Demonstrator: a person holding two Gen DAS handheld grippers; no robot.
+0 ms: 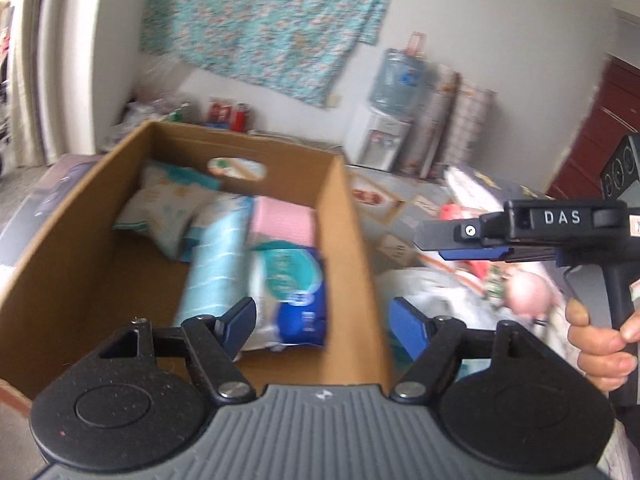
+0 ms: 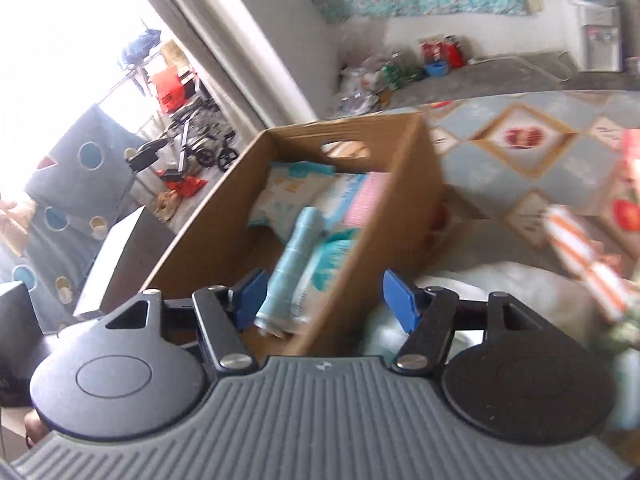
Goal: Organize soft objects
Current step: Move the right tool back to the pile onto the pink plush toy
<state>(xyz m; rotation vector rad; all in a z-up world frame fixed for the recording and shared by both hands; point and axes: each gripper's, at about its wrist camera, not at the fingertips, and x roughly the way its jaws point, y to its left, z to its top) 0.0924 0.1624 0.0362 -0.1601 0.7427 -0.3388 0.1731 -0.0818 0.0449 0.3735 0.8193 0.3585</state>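
Observation:
An open cardboard box (image 1: 344,216) stands in front of me and holds several soft packs: a rolled teal towel (image 1: 218,264), a blue and white tissue pack (image 1: 290,296), a pink pack (image 1: 284,220) and pale wipes packs (image 1: 168,204). My left gripper (image 1: 324,320) is open and empty above the box's near right corner. My right gripper (image 2: 324,298) is open and empty over the box's right wall (image 2: 384,216); it also shows from the side in the left wrist view (image 1: 460,244). The towel (image 2: 294,264) shows in the right wrist view too.
A white plastic bag (image 1: 432,296) with soft items and a pink object (image 1: 528,294) lie right of the box on a patterned mat (image 2: 520,148). An orange striped pack (image 2: 588,256) lies at the right. A water dispenser (image 1: 380,136) stands at the back wall.

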